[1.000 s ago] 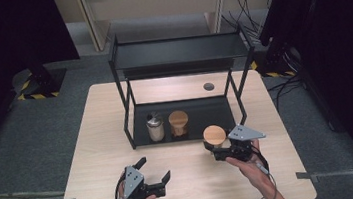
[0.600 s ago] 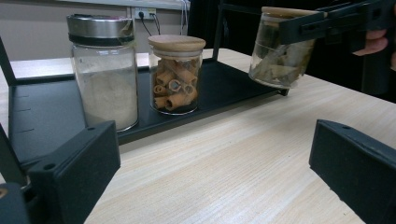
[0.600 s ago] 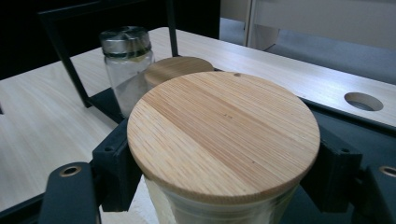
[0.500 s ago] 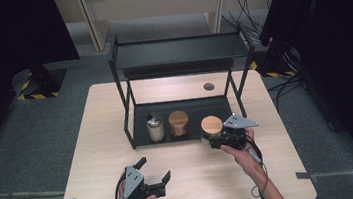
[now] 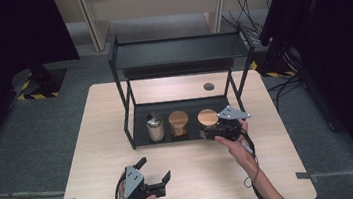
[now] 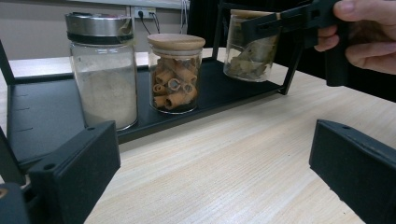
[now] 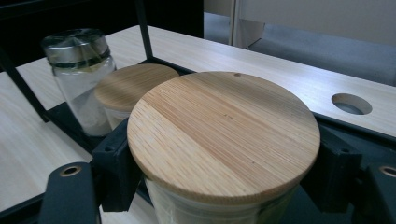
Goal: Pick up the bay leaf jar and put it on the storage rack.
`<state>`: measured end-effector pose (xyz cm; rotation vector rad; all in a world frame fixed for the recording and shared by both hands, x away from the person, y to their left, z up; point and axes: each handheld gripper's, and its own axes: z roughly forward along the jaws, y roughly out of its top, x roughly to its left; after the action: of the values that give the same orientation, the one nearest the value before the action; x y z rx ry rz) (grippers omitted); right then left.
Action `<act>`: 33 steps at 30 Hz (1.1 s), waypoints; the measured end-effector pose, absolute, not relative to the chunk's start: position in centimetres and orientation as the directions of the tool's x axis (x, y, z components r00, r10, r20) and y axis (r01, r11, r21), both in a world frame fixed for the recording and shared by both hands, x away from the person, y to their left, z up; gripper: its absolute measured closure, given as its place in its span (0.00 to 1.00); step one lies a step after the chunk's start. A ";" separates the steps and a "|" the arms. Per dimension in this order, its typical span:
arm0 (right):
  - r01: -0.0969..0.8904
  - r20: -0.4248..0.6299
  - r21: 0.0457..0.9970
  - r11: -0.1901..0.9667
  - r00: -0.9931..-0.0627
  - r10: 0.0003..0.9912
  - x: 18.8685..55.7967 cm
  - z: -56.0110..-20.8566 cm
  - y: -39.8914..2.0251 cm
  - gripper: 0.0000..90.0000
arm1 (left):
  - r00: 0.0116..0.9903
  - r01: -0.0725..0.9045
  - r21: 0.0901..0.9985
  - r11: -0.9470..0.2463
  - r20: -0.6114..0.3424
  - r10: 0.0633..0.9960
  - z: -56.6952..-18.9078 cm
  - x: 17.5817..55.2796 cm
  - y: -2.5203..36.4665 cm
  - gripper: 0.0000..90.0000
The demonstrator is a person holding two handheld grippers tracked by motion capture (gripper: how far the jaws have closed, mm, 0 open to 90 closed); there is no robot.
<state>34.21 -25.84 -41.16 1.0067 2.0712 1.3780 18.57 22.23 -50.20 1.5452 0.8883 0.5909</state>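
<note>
— On the rack's lower shelf, what is being handled?
— A bay-leaf jar (image 5: 208, 119), upright, wooden lid up, sits at the right end of the black rack (image 5: 179, 53), beside the cinnamon jar (image 5: 178, 123) and shaker (image 5: 155, 128).
— Which claw has it?
— The right gripper (image 5: 217, 131), jaws clamped around it below the lid. The left gripper (image 5: 152, 170) rests wide, empty, on the table (image 5: 98, 138) well in front of the rack.

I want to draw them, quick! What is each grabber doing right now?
Left gripper: open, holding nothing, above the table.
Right gripper: closed on the bay leaf jar at the shelf.
</note>
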 end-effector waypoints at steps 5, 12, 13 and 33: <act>0.332 0.021 0.913 0.238 -0.620 0.784 35.0 -41.4 -25.2 0.28 | 0.580 0.206 0.979 -0.010 -0.114 0.807 -50.2 18.6 22.2 0.01; 0.348 0.029 0.909 0.229 -0.602 0.798 36.0 -42.0 -24.5 0.28 | 0.580 0.207 0.978 -0.009 -0.115 0.806 -50.2 18.6 22.3 0.01; 0.351 0.030 0.908 0.229 -0.598 0.801 36.2 -42.0 -24.4 0.28 | 0.580 0.207 0.978 -0.008 -0.116 0.806 -50.2 18.6 22.3 0.01; 0.374 0.044 0.902 0.218 -0.580 0.814 37.1 -43.6 -23.7 0.28 | 0.581 0.211 0.977 -0.011 -0.117 0.806 -50.2 18.7 22.3 0.01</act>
<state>37.13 -23.74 -43.61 1.0953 2.0556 1.3295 18.67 22.26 -50.23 1.5473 0.8902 0.5863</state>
